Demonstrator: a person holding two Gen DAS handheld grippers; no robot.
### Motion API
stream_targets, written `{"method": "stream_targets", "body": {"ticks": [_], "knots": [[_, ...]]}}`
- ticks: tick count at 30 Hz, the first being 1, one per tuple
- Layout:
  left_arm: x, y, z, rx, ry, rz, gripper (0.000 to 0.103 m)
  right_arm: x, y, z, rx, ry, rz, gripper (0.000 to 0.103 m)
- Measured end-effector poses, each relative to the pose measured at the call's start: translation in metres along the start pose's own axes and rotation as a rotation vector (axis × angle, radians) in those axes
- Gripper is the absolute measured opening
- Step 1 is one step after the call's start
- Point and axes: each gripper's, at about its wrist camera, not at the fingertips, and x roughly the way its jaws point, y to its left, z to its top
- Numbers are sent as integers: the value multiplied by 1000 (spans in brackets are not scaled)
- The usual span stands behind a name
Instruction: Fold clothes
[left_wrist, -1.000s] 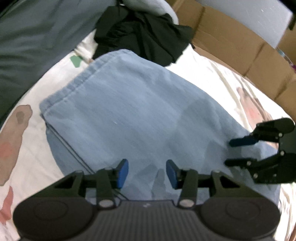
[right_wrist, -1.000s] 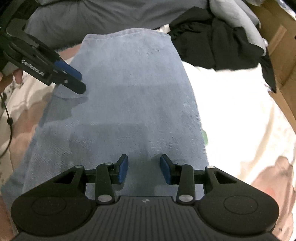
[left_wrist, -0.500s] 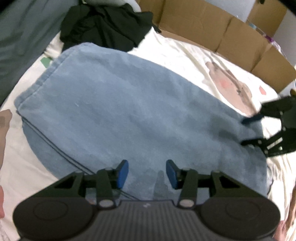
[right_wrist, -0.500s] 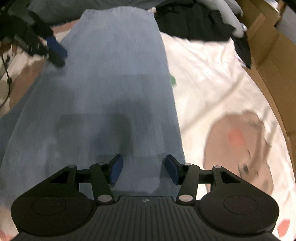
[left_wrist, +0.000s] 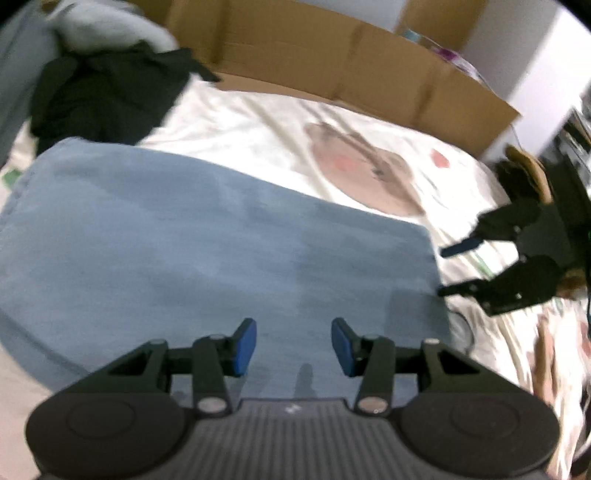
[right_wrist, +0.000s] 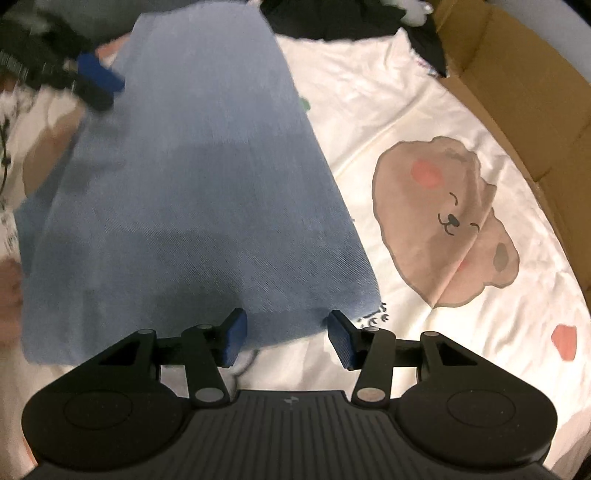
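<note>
Both tools are spread wide with nothing between the pads: the left tool (left_wrist: 293, 347) hangs over the middle of the blue denim garment (left_wrist: 207, 251), the right tool (right_wrist: 286, 338) sits right at its near short edge. The garment lies flat as a long strip on the bear-print bedsheet (right_wrist: 424, 122), apparently doubled over already. Looks like soft but weighty twill, so I'd guess it drapes and sags rather than slides. Pinch both layers at the end corners, not mid-panel. Black clothes (left_wrist: 107, 88) are piled beyond.
</note>
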Motion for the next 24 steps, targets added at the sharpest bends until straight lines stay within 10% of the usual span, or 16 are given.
{"method": "stream_targets", "body": {"ticks": [24], "knots": [[57,-52,-51,271,256,42,57,-14,121,-53,60,-151,49,55]]}}
